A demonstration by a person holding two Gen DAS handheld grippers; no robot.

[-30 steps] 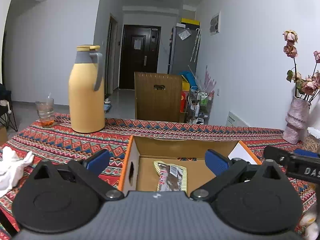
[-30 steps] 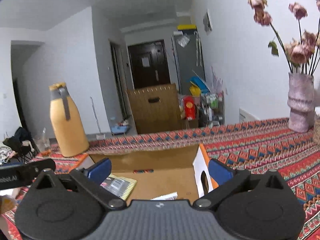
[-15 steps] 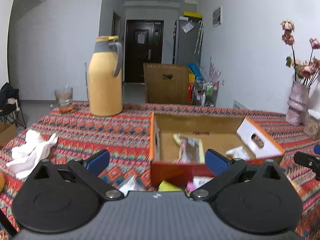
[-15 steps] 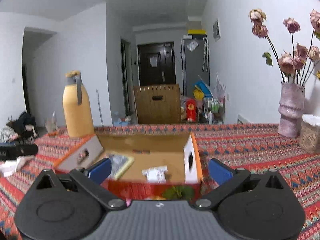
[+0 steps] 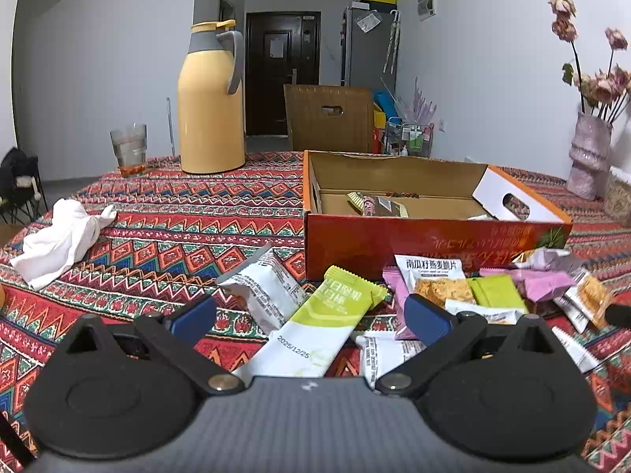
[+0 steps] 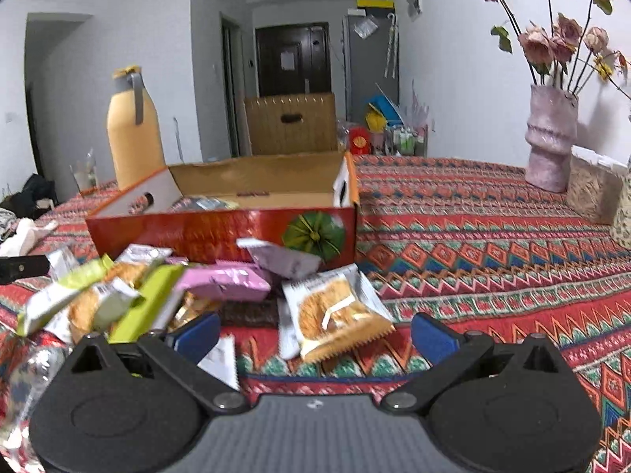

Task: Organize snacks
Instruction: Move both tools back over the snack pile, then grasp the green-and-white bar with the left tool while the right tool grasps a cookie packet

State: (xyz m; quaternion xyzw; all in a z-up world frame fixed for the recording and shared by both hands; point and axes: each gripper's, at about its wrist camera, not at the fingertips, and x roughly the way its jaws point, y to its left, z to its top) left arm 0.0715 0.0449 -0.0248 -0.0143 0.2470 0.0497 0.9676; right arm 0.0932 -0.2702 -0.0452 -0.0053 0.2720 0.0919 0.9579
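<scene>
An open orange cardboard box (image 5: 434,236) (image 6: 221,228) sits on the patterned tablecloth with a couple of snack packets (image 5: 374,205) inside. Several loose packets lie in front of it: a green-and-white bar (image 5: 315,323), a white packet (image 5: 264,291), a pink one (image 6: 221,283), a cracker packet (image 6: 335,311). My left gripper (image 5: 309,317) hovers open over the green-and-white bar. My right gripper (image 6: 315,333) is open, low above the cracker packet. Nothing is held.
A yellow thermos jug (image 5: 211,98) and a glass (image 5: 129,148) stand at the back left. A white crumpled cloth (image 5: 63,236) lies left. A pink vase with dried flowers (image 6: 550,142) stands at the right, beside a woven basket (image 6: 595,189).
Both grippers have pulled back from above the box toward the table's near side and dropped lower; the pile of loose packets in front of the box has come into view.
</scene>
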